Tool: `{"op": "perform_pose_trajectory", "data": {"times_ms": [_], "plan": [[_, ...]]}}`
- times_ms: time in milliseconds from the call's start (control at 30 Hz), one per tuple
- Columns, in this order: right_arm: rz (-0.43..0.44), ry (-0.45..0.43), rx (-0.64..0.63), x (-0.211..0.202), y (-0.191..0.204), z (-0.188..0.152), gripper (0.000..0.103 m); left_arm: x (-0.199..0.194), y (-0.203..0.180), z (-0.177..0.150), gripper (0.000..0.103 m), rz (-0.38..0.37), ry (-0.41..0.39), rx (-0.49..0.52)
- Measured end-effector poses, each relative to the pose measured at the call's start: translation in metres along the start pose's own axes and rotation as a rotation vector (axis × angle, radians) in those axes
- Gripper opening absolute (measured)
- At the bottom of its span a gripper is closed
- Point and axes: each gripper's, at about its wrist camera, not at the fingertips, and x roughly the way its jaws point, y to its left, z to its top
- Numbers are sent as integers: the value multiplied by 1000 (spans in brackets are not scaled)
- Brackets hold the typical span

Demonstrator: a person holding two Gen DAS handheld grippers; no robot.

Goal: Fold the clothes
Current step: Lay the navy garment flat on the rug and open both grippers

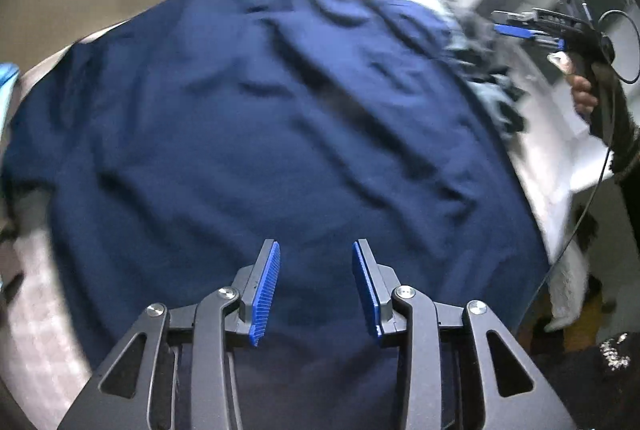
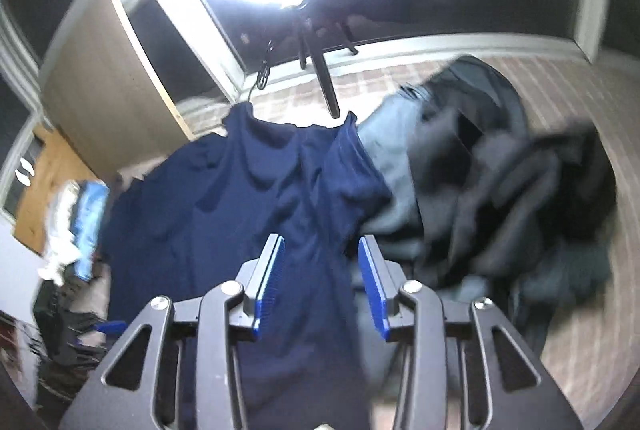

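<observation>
One navy blue knit garment (image 1: 280, 118) lies spread flat on the pale checked bed cover (image 2: 560, 82), ready, we judge, for its first fold. Our left gripper (image 1: 316, 250) and right gripper (image 2: 321, 244) hover over it, jaws parted, holding nothing. At three o'clock, a heap of grey and black clothes (image 2: 500, 190) crowds its edge.

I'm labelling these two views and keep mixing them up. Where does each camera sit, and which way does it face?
Left wrist: on the left hand-held gripper, looking down across the navy shirt; its open fingers show, and the right hand-held gripper in a hand.
Right wrist: on the right hand-held gripper, facing the shirt and the grey clothes pile; its open fingers show.
Shared: shirt and pile.
</observation>
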Motion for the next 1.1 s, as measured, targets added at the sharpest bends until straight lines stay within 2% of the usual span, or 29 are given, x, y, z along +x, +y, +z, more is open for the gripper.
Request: {"op": "perform_pose_trajectory", "data": {"times_ms": [133,233,300,367,433,567,733,767,800,833,900,967,1067,1100], "plan": [[-55,45,-116,51,-6,40,39,-6,39,-6,37,41,-16,-148],[-35,61,-122,86,-21,71,39,2,61,-11,36,114,9,-223],[8,63,-119,106,-28,90,40,11,70,-14,36,123,29,-266],[34,61,-126,121,-30,103,44,13,71,-16,38,131,15,-276],[43,71,-139,138,-30,115,51,15,70,-16,38,141,21,-280],[12,157,-159,182,-35,128,51,17,68,-16,42,156,25,-292],[7,283,-189,218,-35,124,51,20,61,-16,49,181,37,-280],[17,278,-199,219,-34,122,51,21,59,-16,52,185,39,-279],[39,262,-205,216,-34,121,38,21,58,-16,54,186,40,-279],[81,251,-193,211,-36,121,1,22,57,-16,55,187,40,-280],[147,214,-134,197,-44,119,2,23,55,-17,57,190,41,-281],[199,118,-93,165,-56,118,2,24,54,-18,58,193,42,-277],[205,-38,-23,114,-81,116,2,24,54,-20,61,187,38,-282],[179,-65,11,104,-92,115,2,24,54,-21,62,186,35,-283]]}}
